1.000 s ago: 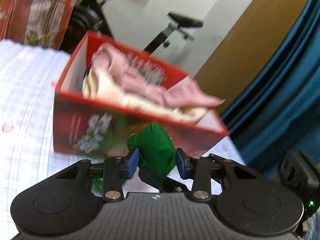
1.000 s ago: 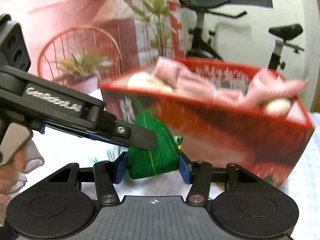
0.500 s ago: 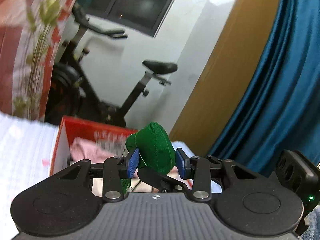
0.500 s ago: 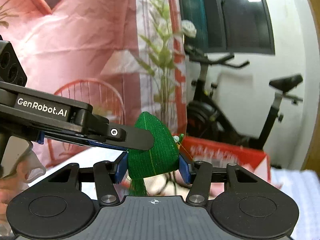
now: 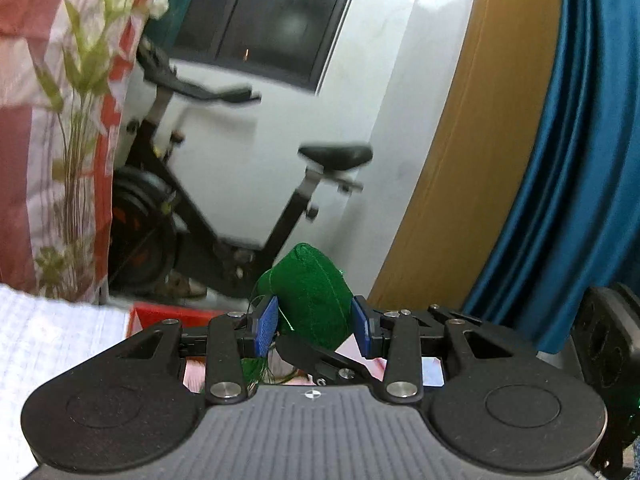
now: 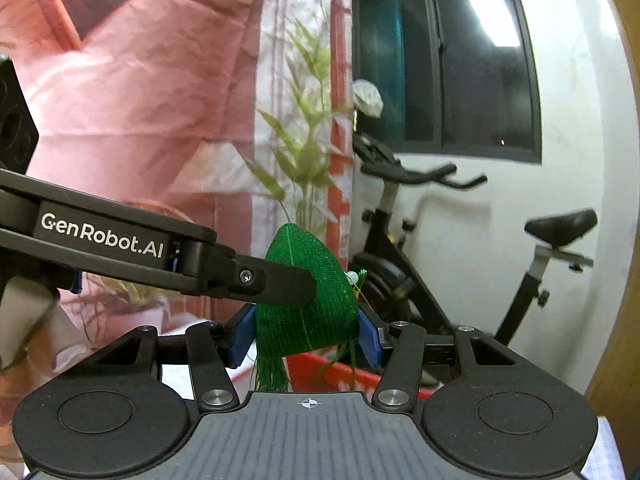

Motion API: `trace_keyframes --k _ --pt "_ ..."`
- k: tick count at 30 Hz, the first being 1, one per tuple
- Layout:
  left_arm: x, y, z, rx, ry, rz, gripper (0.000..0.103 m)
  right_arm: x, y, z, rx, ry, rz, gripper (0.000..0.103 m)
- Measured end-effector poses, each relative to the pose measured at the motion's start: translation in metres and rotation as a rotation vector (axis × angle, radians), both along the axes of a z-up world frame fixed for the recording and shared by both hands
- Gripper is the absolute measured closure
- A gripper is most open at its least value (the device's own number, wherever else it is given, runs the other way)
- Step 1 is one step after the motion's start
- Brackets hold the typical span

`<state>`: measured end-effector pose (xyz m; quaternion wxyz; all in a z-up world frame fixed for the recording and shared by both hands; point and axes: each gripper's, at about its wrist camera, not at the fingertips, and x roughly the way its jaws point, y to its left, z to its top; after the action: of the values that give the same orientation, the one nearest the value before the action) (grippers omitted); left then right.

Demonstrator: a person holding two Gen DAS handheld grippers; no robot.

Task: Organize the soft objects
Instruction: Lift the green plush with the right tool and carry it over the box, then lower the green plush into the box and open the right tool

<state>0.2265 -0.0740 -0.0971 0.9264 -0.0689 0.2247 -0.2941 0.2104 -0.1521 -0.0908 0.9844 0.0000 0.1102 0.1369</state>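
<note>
Both my grippers grip the same green fabric pouch, lifted above the red box. My left gripper has its jaws partly closed, blue pads pressed on the pouch's sides. My right gripper likewise pinches it, jaws part-way closed, with green tassel threads hanging below. In the right wrist view the left gripper's finger crosses the pouch's front. Only the box's red rim shows; something pink lies inside, glimpsed between my left gripper's linkages.
</note>
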Motion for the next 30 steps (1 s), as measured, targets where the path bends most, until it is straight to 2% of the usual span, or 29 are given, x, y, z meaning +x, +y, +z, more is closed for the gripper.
trace_keyframes --k 8,14,16,18,19,21,22,24,26,30 --pt "0.032 -0.012 -0.054 0.084 0.165 -0.014 0.061 0.024 -0.007 -0.068 0.047 0.188 -0.064 0.053" --pt "0.045 -0.006 -0.070 0.126 0.197 0.023 0.058 0.036 -0.013 -0.104 0.072 0.328 -0.129 0.053" --pt "0.048 -0.002 -0.071 0.146 0.201 0.048 0.051 0.039 -0.017 -0.111 0.081 0.359 -0.149 0.052" --pt "0.048 0.001 -0.070 0.167 0.188 0.074 0.035 0.041 -0.020 -0.118 0.076 0.398 -0.163 0.050" --pt "0.046 0.002 -0.069 0.175 0.179 0.095 0.030 0.041 -0.020 -0.120 0.067 0.413 -0.175 0.047" --pt "0.044 0.010 -0.064 0.182 0.158 0.133 0.013 0.039 -0.021 -0.121 0.053 0.421 -0.188 0.030" --pt "0.040 0.013 -0.061 0.187 0.143 0.148 0.009 0.037 -0.022 -0.120 0.046 0.414 -0.197 0.026" --pt "0.032 0.020 -0.052 0.202 0.107 0.178 0.000 0.030 -0.022 -0.116 0.031 0.388 -0.220 0.010" --pt "0.023 0.027 -0.043 0.213 0.072 0.206 0.000 0.025 -0.025 -0.109 0.023 0.365 -0.227 0.001" --pt "0.010 0.036 -0.031 0.267 0.046 0.275 0.000 0.011 -0.032 -0.092 0.027 0.336 -0.234 0.000"
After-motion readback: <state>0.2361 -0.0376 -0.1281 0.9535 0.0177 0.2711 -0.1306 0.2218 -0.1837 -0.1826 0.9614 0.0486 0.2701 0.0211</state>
